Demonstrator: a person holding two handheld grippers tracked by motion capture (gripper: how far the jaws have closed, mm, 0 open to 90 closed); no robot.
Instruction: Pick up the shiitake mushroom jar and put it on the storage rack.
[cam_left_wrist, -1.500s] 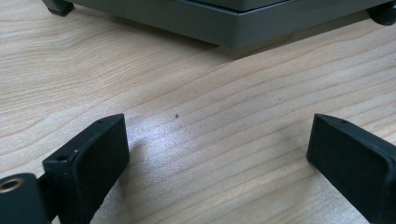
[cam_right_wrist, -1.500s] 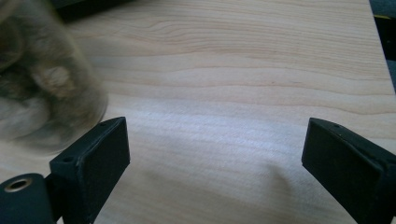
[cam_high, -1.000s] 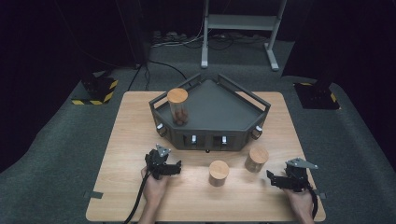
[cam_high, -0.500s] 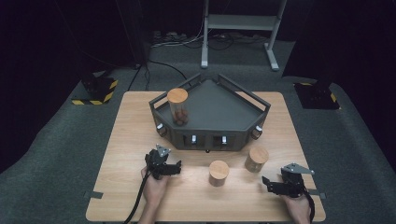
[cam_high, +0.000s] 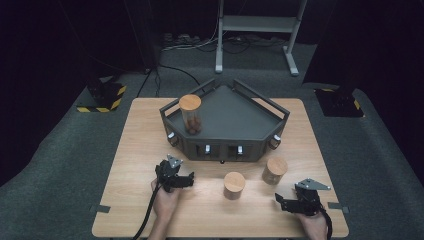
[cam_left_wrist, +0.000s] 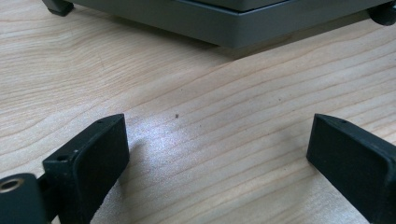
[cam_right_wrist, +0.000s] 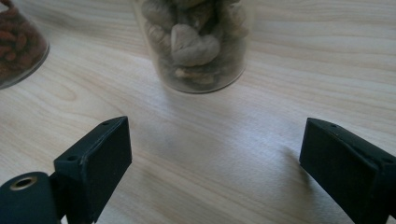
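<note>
Looking along your right gripper (cam_right_wrist: 212, 168), you have its two black jaws spread wide with nothing between them, resting low over the pale wooden table (cam_high: 135, 150). The clear glass jar of pale brown lumpy pieces (cam_right_wrist: 196, 44) stands dead ahead of that gap, upright, near but not yet between the jaws. A second clear jar with reddish-brown contents (cam_right_wrist: 18, 44) sits off to the left edge of that gripper's view, apart from the first.

From the high view, two cork-lidded jars stand on the table in front of the dark grey angular tray (cam_high: 225, 145): one nearer the middle (cam_high: 234, 184), one to its right (cam_high: 275, 170). Your right gripper (cam_high: 292, 204) lies right of and nearer to you than both, pointing left towards them, so it is the closer hand for either jar. Which of the two it faces I judge to be the middle one, though that is not certain.

Your left gripper (cam_left_wrist: 215, 163) is likewise wide open and empty, aimed at the tray's base rather than a jar. A third cork-lidded jar (cam_high: 190, 114) already stands in the tray's left corner.

The jar's long axis is vertical, so you should advance level and straight.
</note>
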